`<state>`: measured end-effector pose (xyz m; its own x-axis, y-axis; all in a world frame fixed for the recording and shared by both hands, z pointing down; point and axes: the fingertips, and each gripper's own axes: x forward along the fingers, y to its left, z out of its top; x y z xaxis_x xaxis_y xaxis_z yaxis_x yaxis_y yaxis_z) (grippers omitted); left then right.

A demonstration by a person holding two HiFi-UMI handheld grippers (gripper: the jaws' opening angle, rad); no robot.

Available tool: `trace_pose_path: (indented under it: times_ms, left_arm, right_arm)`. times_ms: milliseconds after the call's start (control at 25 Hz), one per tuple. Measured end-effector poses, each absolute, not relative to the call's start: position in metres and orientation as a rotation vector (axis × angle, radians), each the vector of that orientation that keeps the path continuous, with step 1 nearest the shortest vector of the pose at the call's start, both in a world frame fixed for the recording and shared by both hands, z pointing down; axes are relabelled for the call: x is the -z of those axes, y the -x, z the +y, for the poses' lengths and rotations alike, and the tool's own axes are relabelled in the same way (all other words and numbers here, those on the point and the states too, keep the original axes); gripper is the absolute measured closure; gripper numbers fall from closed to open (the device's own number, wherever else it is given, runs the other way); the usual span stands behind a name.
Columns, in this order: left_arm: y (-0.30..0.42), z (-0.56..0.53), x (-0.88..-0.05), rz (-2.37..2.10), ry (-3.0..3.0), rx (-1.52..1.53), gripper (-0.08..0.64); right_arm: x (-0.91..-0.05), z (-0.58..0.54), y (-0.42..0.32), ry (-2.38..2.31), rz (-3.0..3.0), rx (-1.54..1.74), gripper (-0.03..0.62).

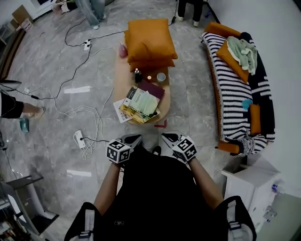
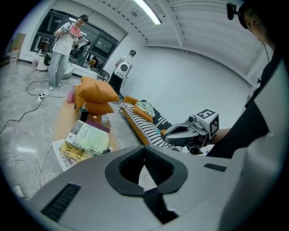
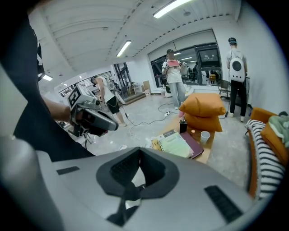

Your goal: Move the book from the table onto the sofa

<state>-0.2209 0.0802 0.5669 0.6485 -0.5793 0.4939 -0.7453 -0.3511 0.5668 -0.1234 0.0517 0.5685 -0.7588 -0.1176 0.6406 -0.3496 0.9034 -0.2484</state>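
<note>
A grey marble floor (image 1: 56,70) strewn with cables (image 1: 70,110) fills the room, with a low wooden counter (image 1: 121,77) in the middle.

Nearest, in front of the person's dark shirt, the left tongs (image 1: 133,139) and right tongs (image 1: 169,137) hang side by side above the floor, just short of the counter's near end. Both point forward and down. Each gripper view shows its jaws closed tip to tip, with nothing between them.

A power strip (image 1: 79,139) lies on the floor to the left of the left tongs. A white cabinet (image 1: 249,181) stands to the right of the person.

The book (image 1: 142,101), pale green, lies on top of a loose pile at the counter's near end. Under it are a yellow book (image 1: 130,114) towards the near edge and a maroon book (image 1: 154,88) on the far side. A white sheet (image 1: 120,111) sticks out past the left edge.

Beyond the pile, about mid-counter, stand a dark bottle (image 1: 137,75) and a pale cup (image 1: 161,76). Stacked orange cushions (image 1: 149,42) cover the far end.

The sofa (image 1: 233,99), striped black and white, runs along the wall off the counter's right edge, well apart from the book. On its far part a green cloth (image 1: 245,52) lies on an orange pillow (image 1: 230,59).

Farthest off, people's legs (image 1: 91,12) show by the room's far side.
</note>
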Motion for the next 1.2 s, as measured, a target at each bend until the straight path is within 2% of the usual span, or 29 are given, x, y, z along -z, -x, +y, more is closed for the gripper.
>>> trace_pose_path:
  times_ms: [640,1200]
  left_arm:
    - [0.296,0.03,-0.572,-0.855,-2.146,-0.341,0.549]
    - [0.306,0.002,-0.586,-0.867,-2.12,-0.348,0.549]
  right_arm:
    - [-0.571,0.015,0.209,-0.5,-2.414,-0.51,0.584]
    - [-0.586,0.0,0.195,-0.516,-2.368,-0.541,0.584]
